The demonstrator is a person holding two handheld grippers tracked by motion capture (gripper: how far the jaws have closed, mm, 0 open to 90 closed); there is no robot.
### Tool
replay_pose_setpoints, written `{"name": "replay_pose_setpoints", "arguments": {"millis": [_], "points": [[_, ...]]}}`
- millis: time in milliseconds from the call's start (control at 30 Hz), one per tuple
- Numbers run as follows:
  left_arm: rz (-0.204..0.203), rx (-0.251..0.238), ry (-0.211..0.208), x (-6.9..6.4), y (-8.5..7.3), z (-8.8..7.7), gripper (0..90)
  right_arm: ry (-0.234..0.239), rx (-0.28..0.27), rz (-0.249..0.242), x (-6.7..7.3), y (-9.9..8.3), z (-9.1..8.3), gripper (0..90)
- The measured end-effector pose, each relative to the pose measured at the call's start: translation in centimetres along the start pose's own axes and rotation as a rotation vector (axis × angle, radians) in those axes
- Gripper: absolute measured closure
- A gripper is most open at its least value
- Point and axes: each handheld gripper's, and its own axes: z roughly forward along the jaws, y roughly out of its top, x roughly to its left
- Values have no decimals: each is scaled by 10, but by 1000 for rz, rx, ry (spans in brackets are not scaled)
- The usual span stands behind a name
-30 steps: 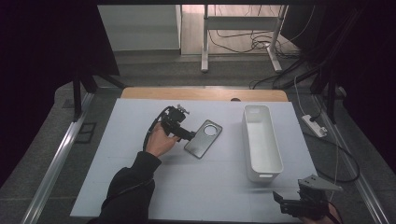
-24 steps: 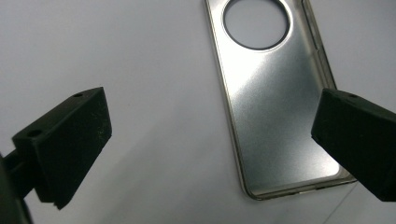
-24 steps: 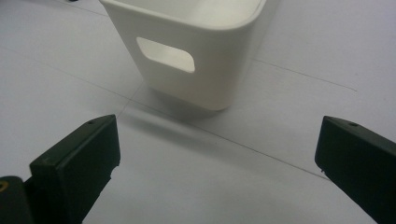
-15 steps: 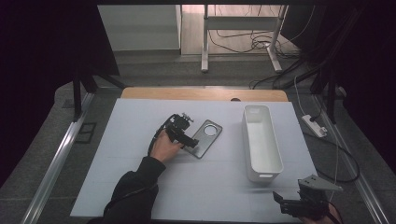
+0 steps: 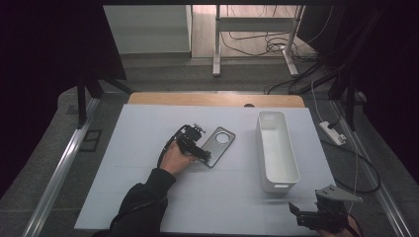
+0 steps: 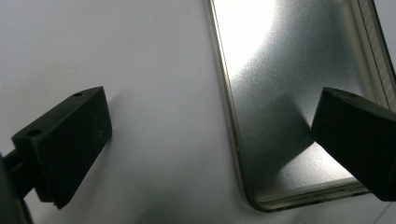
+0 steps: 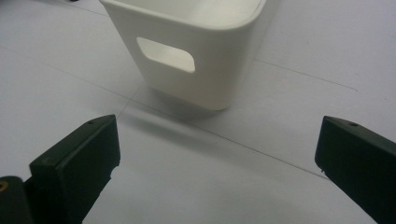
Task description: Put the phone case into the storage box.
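Note:
A flat grey metal plate point(image 5: 219, 144) with a round hole lies on the white table point(image 5: 148, 197), left of a long white bin point(image 5: 276, 148). My left gripper point(image 5: 200, 153) is open and low over the plate's near left edge. In the left gripper view one jaw sits over the bare table and the other over the metal plate point(image 6: 289, 93), so the plate's long edge runs between them. My right gripper point(image 5: 316, 217) rests open near the table's front right corner, facing the white bin's point(image 7: 187, 51) short end with its handle slot.
A wooden strip point(image 5: 217, 100) borders the table's far side. Metal rails point(image 5: 59, 168) run along the left. A power strip point(image 5: 332, 132) and cables lie to the right on the floor. Broad bare table surface spreads left and in front of the plate.
The left hand and gripper have moved right and slightly nearer, from beside the plate's far left edge down onto its near left edge. The right gripper has stayed put.

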Motion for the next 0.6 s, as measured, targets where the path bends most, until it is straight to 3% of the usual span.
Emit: {"name": "replay_pose_setpoints", "arguments": {"millis": [33, 100, 133, 200, 233, 267, 400, 533, 600], "points": [[-3, 2, 3, 0, 0, -1, 4, 0, 0, 0, 0, 0, 0, 2], [-3, -4, 2, 0, 1, -3, 120, 0, -1, 0, 0, 0, 0, 2], [3, -16, -1, 0, 0, -6, 120, 0, 0, 1, 0, 0, 0, 2], [19, -23, -13, -1, -1, -8, 261, 0, 2, 0, 0, 0, 0, 2], [24, -30, -20, -1, -1, -10, 379, 0, 2, 0, 0, 0, 0, 2], [23, -36, -22, 0, -2, -11, 379, 0, 2, 0, 0, 0, 0, 2], [-15, -43, -36, 3, -3, -13, 603, 0, 2, 0, 0, 0, 0, 2], [-31, -37, -90, 5, -3, -14, 773, 0, 2, 1, 0, 0, 0, 2], [-41, -32, -90, 4, -2, -14, 828, 0, 2, 0, 0, 0, 0, 3]]}}
